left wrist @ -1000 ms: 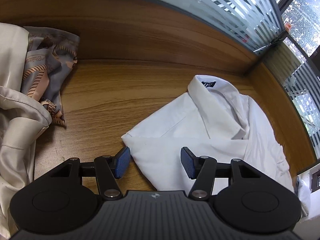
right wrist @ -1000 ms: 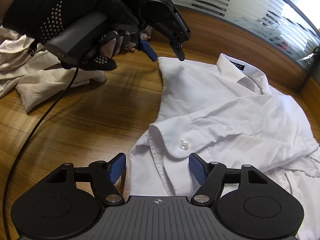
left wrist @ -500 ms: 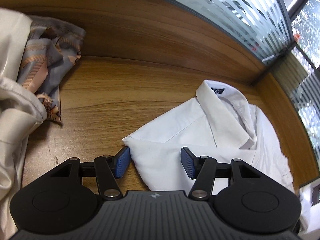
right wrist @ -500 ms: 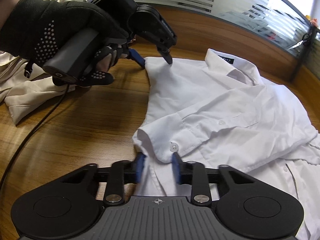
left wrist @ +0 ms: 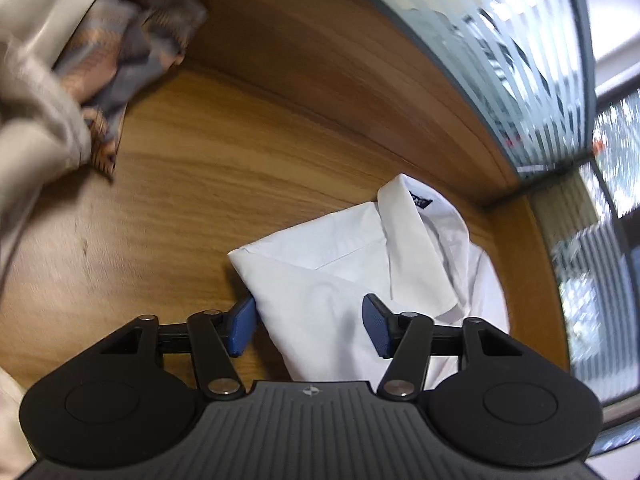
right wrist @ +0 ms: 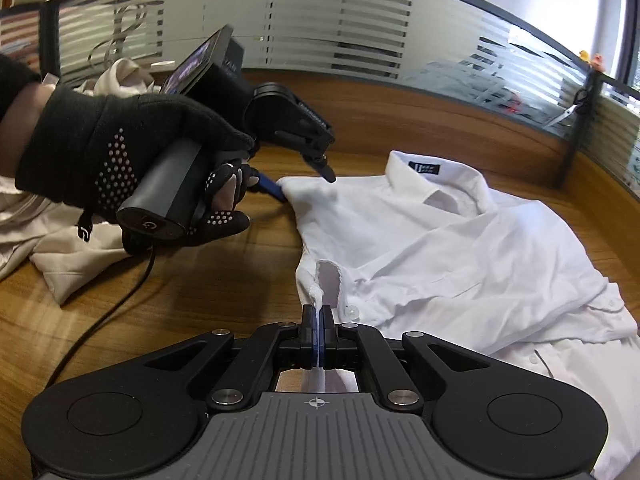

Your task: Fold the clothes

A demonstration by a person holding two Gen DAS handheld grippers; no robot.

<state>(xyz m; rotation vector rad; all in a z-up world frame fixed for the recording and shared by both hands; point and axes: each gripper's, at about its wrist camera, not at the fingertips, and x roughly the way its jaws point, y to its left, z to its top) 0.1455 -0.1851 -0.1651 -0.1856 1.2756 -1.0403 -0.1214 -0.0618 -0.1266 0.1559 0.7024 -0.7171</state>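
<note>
White shirt [right wrist: 460, 248] lies collar-up on the wooden desk [right wrist: 200, 288], half folded. Right gripper [right wrist: 317, 334] is clamped on a thin edge of fabric near the cuff; that pinch could slip if pulled hard. Left gripper [left wrist: 310, 326] has just been closing around the shoulder corner, pads not yet pressing (fold may skew if only one side lifts).

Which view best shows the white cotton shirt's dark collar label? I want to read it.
The right wrist view: the dark collar label faces the camera, sharp and unobstructed on the white cotton shirt. The left wrist view shows the label only as a blurred sliver behind the collar.
</note>
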